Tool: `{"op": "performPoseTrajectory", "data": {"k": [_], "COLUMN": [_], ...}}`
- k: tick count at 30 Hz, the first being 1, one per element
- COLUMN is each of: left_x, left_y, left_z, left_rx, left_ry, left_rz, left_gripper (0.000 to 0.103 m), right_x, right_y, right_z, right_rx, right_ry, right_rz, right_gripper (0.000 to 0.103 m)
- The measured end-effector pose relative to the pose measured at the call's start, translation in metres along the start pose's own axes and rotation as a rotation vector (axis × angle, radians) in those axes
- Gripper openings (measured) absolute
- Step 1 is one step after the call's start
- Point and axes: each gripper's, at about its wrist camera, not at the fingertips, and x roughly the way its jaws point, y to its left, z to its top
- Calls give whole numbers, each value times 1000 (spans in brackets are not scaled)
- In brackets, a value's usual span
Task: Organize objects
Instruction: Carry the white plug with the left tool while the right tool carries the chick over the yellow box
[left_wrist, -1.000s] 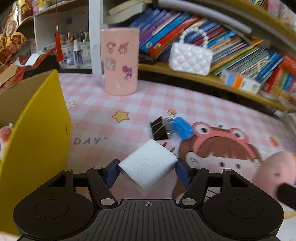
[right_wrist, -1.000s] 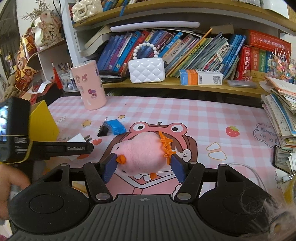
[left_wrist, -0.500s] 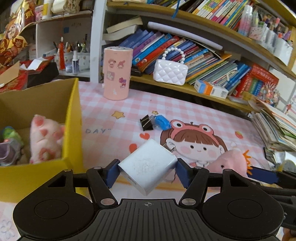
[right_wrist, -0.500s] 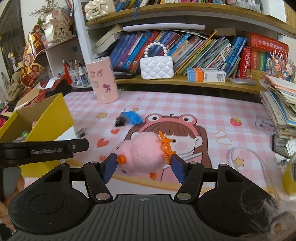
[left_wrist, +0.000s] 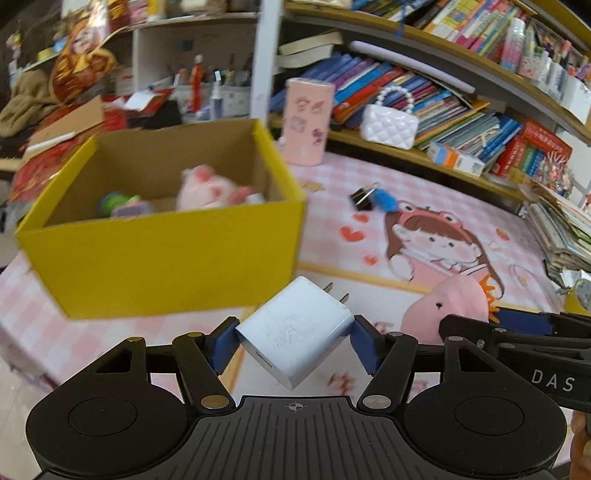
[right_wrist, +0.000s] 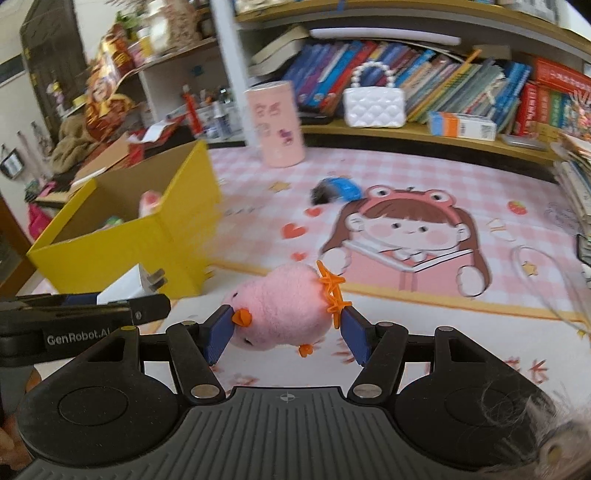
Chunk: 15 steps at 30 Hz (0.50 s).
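Observation:
My left gripper (left_wrist: 295, 341) is shut on a white plug-in charger (left_wrist: 293, 332), its two prongs pointing up and right, held in the air in front of the near wall of a yellow cardboard box (left_wrist: 166, 251). Inside the box lie a pink plush (left_wrist: 210, 186) and a green-and-purple toy (left_wrist: 122, 205). My right gripper (right_wrist: 284, 334) is shut on a pink plush chick (right_wrist: 284, 306) with an orange comb, held above the mat. The chick (left_wrist: 447, 308) also shows at the right of the left wrist view. The charger (right_wrist: 129, 286) and box (right_wrist: 122, 243) appear left in the right wrist view.
A black binder clip (left_wrist: 360, 197) and a small blue object (left_wrist: 386, 201) lie on the pink cartoon mat (left_wrist: 424, 206). A pink cylinder (left_wrist: 306, 122) stands behind the box. A white quilted purse (left_wrist: 389, 125) and books fill the shelf. Stacked papers (left_wrist: 561, 229) sit at the right.
Both grippers have drawn back and leftwards with their loads. The yellow box, first only at the left edge, now fills the left wrist view's middle with its inside showing.

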Motion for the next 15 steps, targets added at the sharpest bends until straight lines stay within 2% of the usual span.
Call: {"op": "performPoseTrajectory", "data": {"k": [8,15], "left_x": [-30,-51], "left_y": [35,64], "left_z": [-18,-30], "left_rx": [-16,-39], "left_ry": [-12,-21], "left_rz": [26,51], "left_gripper": [65,65], "right_x": [-5,-12], "right_y": [53,84], "right_z": [-16,-32], "right_rx": [-47,-67], "right_ry": [17,24], "right_rz": [55,67], "right_gripper": [60,60]}}
